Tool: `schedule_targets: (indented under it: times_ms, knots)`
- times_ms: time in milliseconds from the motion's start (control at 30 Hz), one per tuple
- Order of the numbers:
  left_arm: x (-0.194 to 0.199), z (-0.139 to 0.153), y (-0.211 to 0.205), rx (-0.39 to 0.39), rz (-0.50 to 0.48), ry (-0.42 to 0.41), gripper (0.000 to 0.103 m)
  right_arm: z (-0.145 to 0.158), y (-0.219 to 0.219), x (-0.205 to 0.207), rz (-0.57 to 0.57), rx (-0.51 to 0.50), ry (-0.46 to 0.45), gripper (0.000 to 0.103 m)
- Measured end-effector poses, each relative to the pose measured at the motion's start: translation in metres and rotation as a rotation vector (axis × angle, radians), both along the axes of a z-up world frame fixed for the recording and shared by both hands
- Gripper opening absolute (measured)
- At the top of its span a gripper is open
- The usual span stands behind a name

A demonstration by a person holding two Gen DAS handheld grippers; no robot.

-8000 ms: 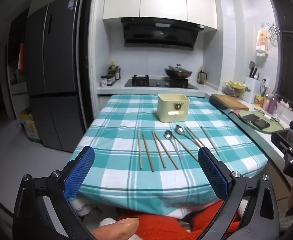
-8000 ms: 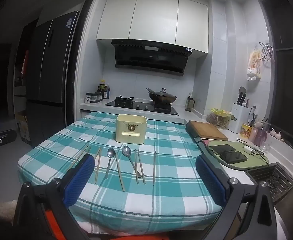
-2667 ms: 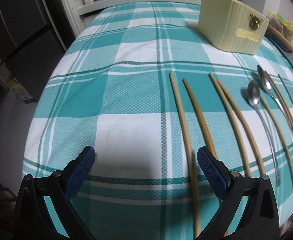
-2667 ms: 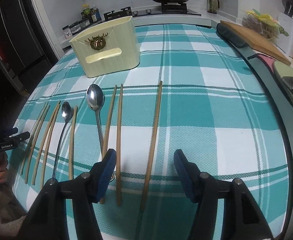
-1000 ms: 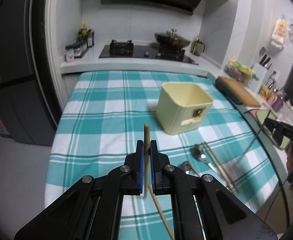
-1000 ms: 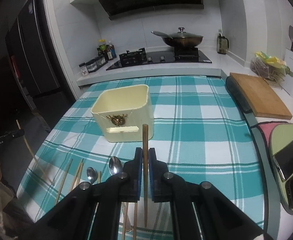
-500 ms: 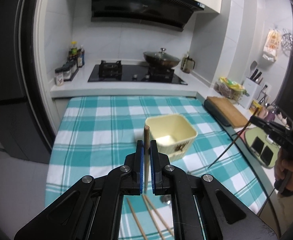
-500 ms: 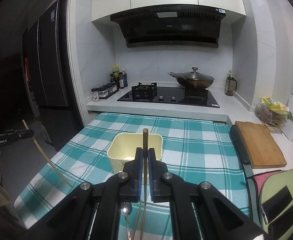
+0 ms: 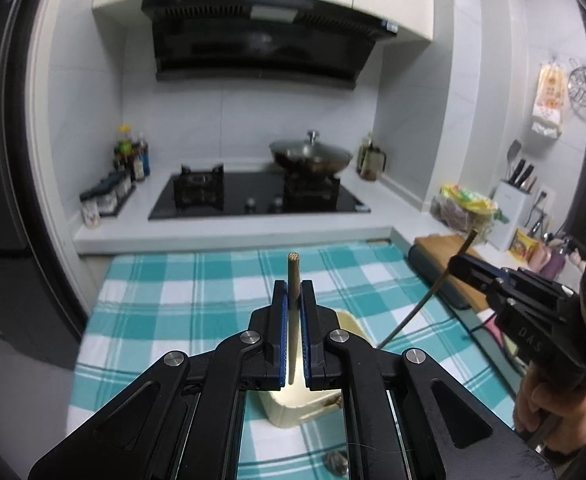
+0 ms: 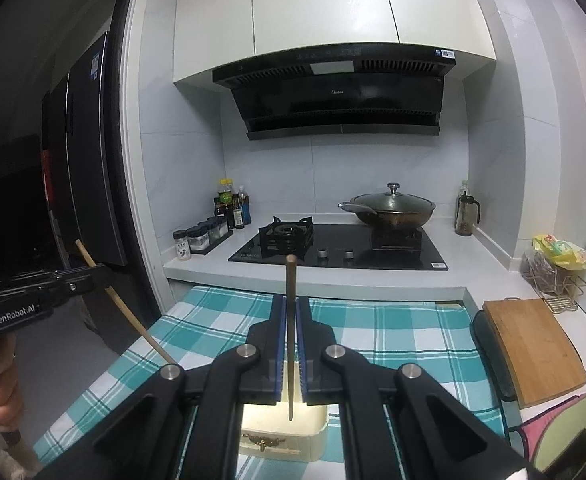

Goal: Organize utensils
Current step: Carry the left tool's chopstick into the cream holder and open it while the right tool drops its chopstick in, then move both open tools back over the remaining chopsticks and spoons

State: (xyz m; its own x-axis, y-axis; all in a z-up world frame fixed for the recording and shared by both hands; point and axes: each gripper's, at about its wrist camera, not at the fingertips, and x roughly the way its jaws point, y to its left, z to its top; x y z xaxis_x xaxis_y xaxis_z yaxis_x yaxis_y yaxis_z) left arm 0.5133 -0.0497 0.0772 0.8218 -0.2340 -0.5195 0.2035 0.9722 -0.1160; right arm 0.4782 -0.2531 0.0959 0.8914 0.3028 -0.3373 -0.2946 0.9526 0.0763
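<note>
My left gripper (image 9: 292, 289) is shut on a wooden chopstick (image 9: 292, 308) held upright, its lower end over the cream utensil box (image 9: 293, 404). My right gripper (image 10: 289, 305) is shut on another wooden chopstick (image 10: 290, 320), also upright, its lower tip inside the box's mouth (image 10: 285, 416). The right gripper also shows in the left wrist view (image 9: 459, 264), its chopstick (image 9: 421, 300) slanting down toward the box. The left gripper shows in the right wrist view (image 10: 99, 270) with its chopstick (image 10: 133, 320). A spoon bowl (image 9: 335, 462) lies on the cloth below the box.
The table carries a teal checked cloth (image 9: 173, 312). Behind it are a white counter with a black hob (image 10: 333, 248), a lidded wok (image 10: 391, 208) and spice jars (image 10: 201, 238). A wooden cutting board (image 10: 533, 344) lies on the right counter. A dark fridge (image 10: 81, 168) stands left.
Both grippers have risen and moved forward over the box with their chopsticks. The box now sits right beneath the jaws, and the lower chopstick ends have come down to its mouth.
</note>
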Motion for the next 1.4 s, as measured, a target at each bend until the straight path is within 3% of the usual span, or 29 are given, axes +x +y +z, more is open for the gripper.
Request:
schedule_targets:
  times_ms: [200,400,433,500,567,600,633,767,867,967,1067,1233,1400]
  knots:
    - [0.046,-0.065,-0.017,0.009,-0.039,0.232,0.004,-0.052,0.014,0.055,0.041,-0.02,0.238,0.005]
    - [0.066,-0.094,-0.027,0.023,-0.037,0.339,0.006,-0.085,0.024,0.079,0.063,-0.035,0.343,0.006]
    - [0.067,-0.094,-0.026,0.025,-0.024,0.34,0.008,-0.086,0.026,0.079,0.072,-0.025,0.342,0.008]
    - [0.064,-0.09,-0.023,0.008,-0.011,0.337,0.039,-0.088,0.025,0.075,0.073,0.0,0.332,0.012]
    - [0.053,-0.083,-0.016,-0.005,-0.003,0.309,0.057,-0.083,0.021,0.068,0.07,0.034,0.309,0.035]
    - [0.045,-0.079,-0.012,-0.005,-0.003,0.29,0.059,-0.08,0.02,0.061,0.058,0.039,0.284,0.047]
    - [0.037,-0.076,-0.008,-0.001,-0.008,0.28,0.059,-0.075,0.017,0.052,0.05,0.035,0.256,0.048]
    - [-0.005,-0.075,0.01,0.031,-0.018,0.249,0.067,-0.068,0.004,0.014,0.054,0.016,0.196,0.048]
    - [-0.052,-0.089,0.029,0.038,-0.025,0.226,0.071,-0.073,-0.01,-0.02,0.049,-0.005,0.173,0.048]
    - [-0.105,-0.119,0.049,0.01,-0.011,0.204,0.075,-0.091,-0.023,-0.06,0.03,-0.043,0.143,0.048]
    - [-0.15,-0.158,0.063,0.045,0.061,0.194,0.076,-0.12,-0.033,-0.097,-0.021,-0.106,0.121,0.051]
    - [-0.192,-0.212,0.091,0.082,0.2,0.213,0.076,-0.185,-0.057,-0.145,-0.118,-0.123,0.197,0.051]
    - [-0.189,-0.248,0.115,0.109,0.282,0.256,0.076,-0.249,-0.082,-0.16,-0.206,-0.115,0.344,0.051]
